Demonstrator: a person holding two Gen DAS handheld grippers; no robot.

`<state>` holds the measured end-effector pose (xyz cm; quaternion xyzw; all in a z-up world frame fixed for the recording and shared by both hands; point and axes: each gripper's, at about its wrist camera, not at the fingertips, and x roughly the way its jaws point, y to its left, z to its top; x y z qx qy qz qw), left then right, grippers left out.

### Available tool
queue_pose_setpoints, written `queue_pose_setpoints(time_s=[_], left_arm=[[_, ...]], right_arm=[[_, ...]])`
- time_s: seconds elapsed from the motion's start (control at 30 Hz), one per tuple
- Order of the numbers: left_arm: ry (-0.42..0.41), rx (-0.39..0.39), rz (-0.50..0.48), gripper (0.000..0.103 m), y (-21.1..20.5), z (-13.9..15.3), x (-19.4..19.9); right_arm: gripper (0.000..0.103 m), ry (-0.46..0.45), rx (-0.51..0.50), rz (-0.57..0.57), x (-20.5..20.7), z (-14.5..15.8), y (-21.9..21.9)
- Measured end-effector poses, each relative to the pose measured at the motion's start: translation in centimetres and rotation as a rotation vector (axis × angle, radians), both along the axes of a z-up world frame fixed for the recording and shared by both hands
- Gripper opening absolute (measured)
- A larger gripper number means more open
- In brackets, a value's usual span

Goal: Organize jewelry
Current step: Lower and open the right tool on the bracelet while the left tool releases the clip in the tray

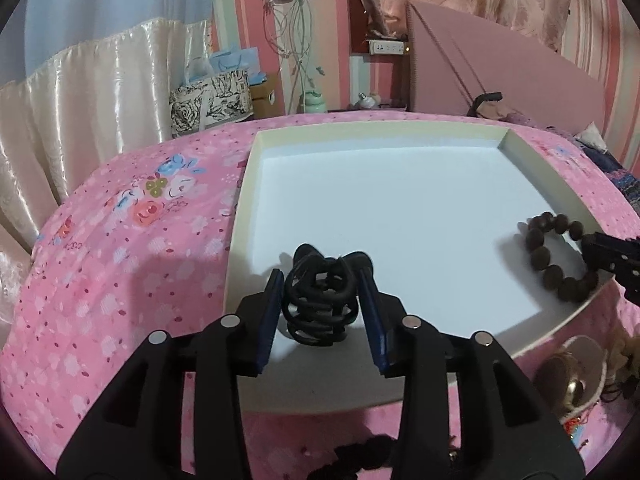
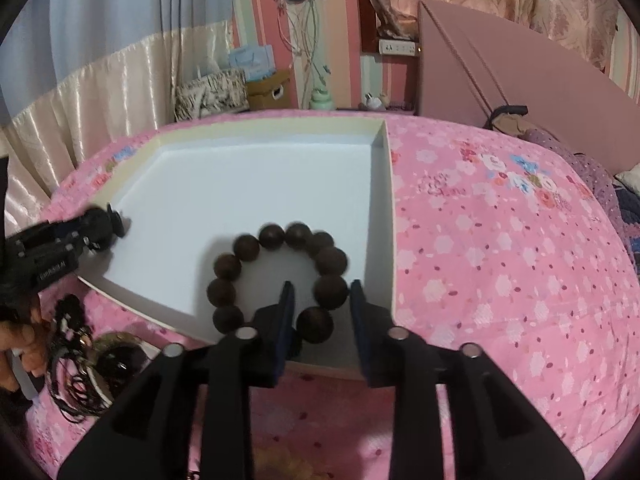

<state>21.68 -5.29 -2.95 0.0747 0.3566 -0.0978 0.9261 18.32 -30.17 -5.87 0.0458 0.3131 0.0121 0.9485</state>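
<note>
A white shallow tray (image 1: 256, 148) lies on the pink floral bedspread; it also shows in the right wrist view (image 2: 386, 184). My left gripper (image 1: 322, 280) is closed on a bundle of black hair ties (image 1: 318, 300) resting on the tray floor near its front left. A dark wooden bead bracelet (image 2: 276, 276) lies in the tray's front right corner, also seen in the left wrist view (image 1: 560, 256). My right gripper (image 2: 322, 290) is open, its jaws either side of the bracelet's nearest beads without gripping them.
A pile of more jewelry and black cords (image 2: 88, 368) lies on the bedspread in front of the tray. A pink headboard (image 1: 500, 64), curtains and a patterned bag (image 1: 210, 100) stand behind the bed.
</note>
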Motion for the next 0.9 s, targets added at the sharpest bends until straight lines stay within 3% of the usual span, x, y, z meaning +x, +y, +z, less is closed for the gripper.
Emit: queue_pose_setpoints(time_s=[0.07, 0.2, 0.27, 0.47, 0.57, 0.7, 0.9], left_arm=[[-0.013, 0.0, 0.0, 0.048, 0.2, 0.3, -0.5], [-0.029, -0.04, -0.016, 0.052, 0.8, 1.3, -2.1], [-0.045, -0.054, -0.025, 0.064, 1.0, 1.8, -3.0], [-0.146, -0.061, -0.065, 0.079, 1.0, 2.9, -6.4], [-0.197, -0.1, -0.05, 0.08, 2.0, 3.5, -7.4], [-0.198, -0.185, -0.004, 0.08, 3.7, 2.9, -6.8], [-0.175, -0.154, 0.025, 0.081, 5.8, 2.5, -5.6]], right_arm=[[0.056, -0.037, 0.003, 0.001, -0.4, 0.6, 0.2], [0.056, -0.108, 0.01, 0.002, -1.3, 2.0, 0.5], [0.059, -0.129, 0.035, 0.007, -1.6, 2.5, 0.3], [0.061, -0.164, 0.051, -0.006, -2.5, 3.4, -0.2], [0.062, -0.182, 0.059, -0.015, -3.1, 3.7, -0.6], [0.062, -0.22, 0.085, -0.035, -3.8, 4.4, -1.4], [0.062, -0.248, 0.087, -0.075, -4.8, 5.0, -2.6]])
